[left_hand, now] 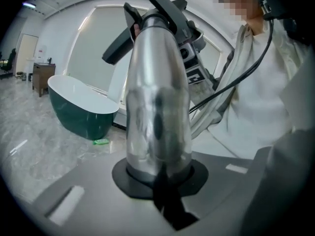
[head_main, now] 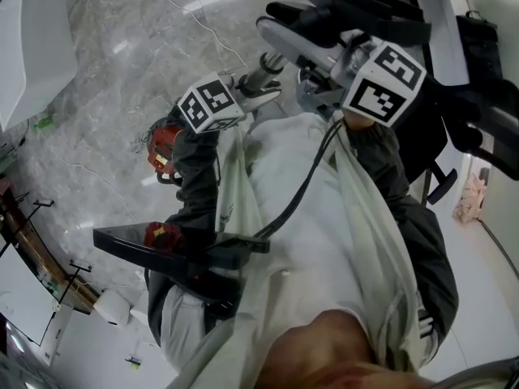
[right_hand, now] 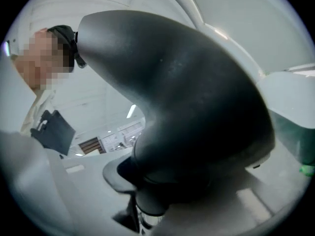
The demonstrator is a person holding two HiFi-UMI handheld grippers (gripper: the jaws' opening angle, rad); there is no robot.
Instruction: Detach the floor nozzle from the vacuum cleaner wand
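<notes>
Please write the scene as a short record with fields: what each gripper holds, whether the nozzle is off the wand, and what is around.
left gripper: jaws shut on the silver wand
right gripper: jaws shut on the black floor nozzle, near its neck
joint: nozzle not yet detached, as far as the left gripper view shows; wand's far end meets the black part
height: both grippers held up in front of the person's chest
surroundings: marble floor; green bathtub with white rim

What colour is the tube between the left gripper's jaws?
The wand tube is shiny silver; the left gripper view shows it best.
</notes>
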